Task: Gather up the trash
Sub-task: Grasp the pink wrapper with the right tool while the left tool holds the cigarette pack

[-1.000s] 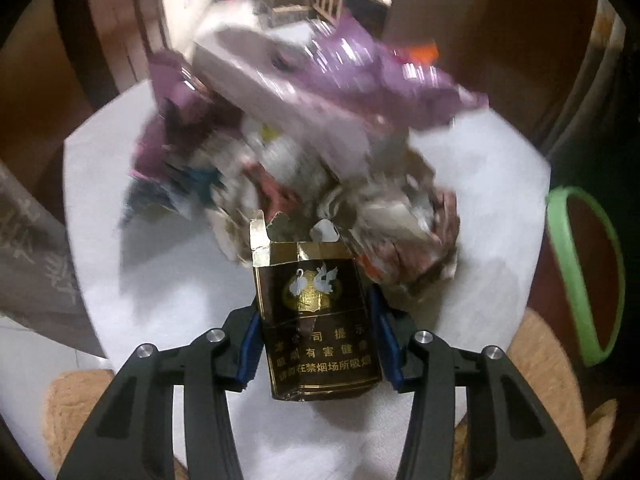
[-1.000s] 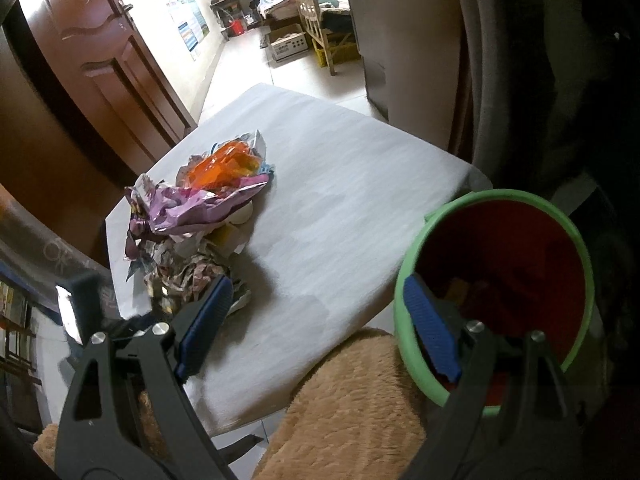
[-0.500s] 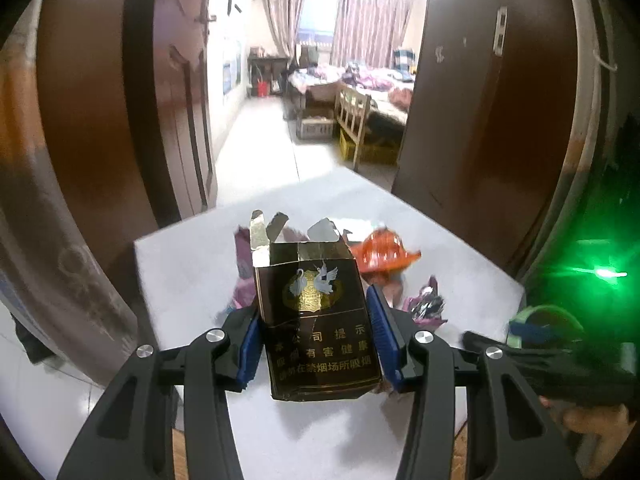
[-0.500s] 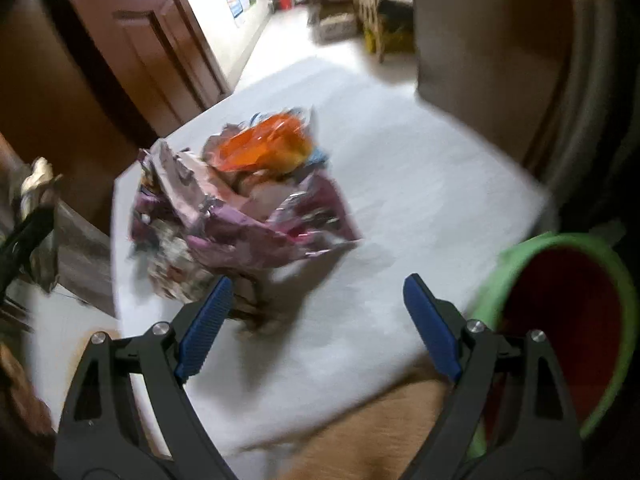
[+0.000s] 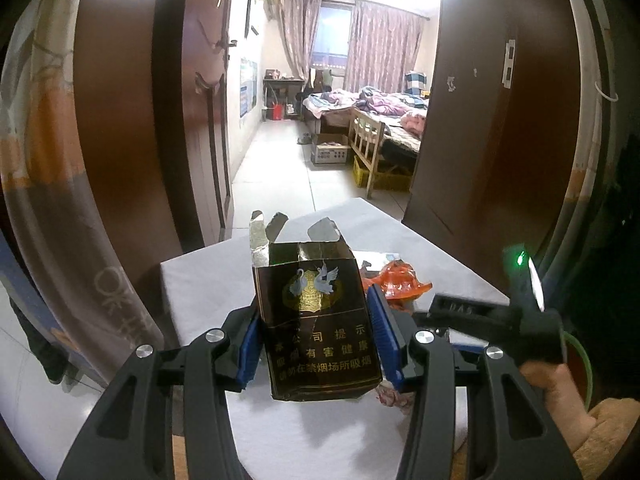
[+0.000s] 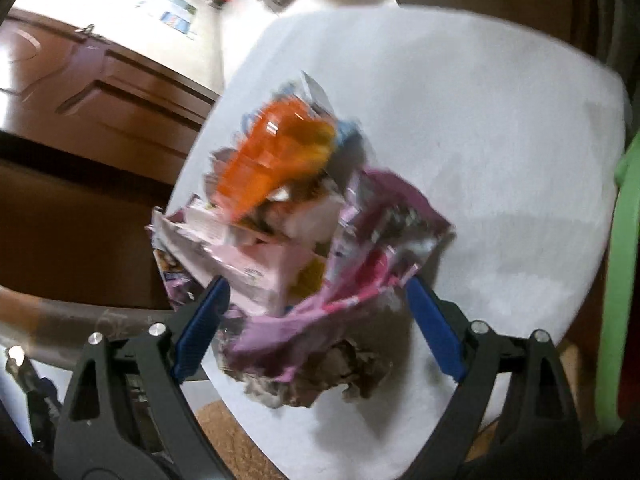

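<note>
Trash pile (image 6: 296,240) sits on the white table (image 6: 500,128), straight ahead between the spread jaws of the right gripper (image 6: 316,324), the nearer one. Left gripper (image 5: 316,334) pinches an upright cigarette pack (image 5: 316,320) above the table; green-rimmed bin (image 6: 624,280) stands far right.

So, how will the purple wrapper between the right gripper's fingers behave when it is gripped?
The purple wrapper looks thin and creased, so it will probably crumple flat. It seems light and glossy, so it may slip. It overlaps the other trash, and neighbours might lift along with it.
</note>
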